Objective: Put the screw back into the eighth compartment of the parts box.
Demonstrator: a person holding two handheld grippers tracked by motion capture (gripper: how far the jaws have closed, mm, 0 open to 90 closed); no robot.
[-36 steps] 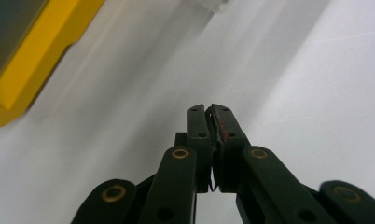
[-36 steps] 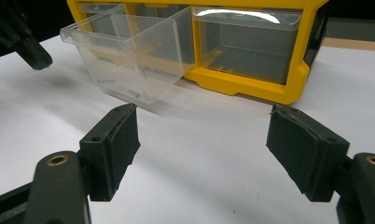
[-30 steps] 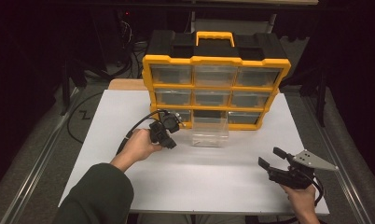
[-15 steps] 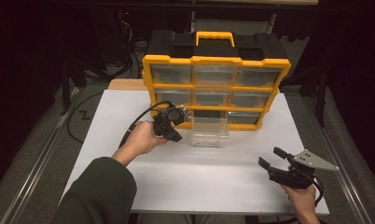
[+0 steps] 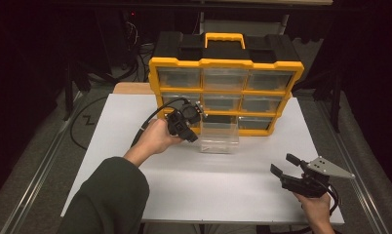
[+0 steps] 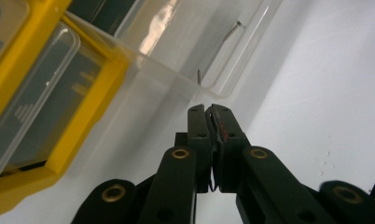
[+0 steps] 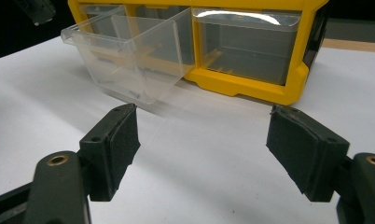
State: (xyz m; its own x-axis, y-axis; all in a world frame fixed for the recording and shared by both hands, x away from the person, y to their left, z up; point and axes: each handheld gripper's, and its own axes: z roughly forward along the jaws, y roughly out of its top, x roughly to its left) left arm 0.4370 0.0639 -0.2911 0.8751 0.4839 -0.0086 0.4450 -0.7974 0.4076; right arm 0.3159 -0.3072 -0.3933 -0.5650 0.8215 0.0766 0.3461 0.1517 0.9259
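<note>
Drawer [image 5: 218, 137], clear plastic, sits pulled out of the yellow organizer [image 5: 223, 92] bottom row, resting on the white table [image 5: 223, 185]; high view: my left gripper [image 5: 190, 127] hovers at its left front corner, right gripper [image 5: 282, 165] low near the table's front right, well apart; left gripper view: jaws pressed together, nothing between them, drawer [image 6: 195, 42] rim just ahead; right gripper view: jaws wide apart, empty, drawer [image 7: 129, 60] beyond.
</note>
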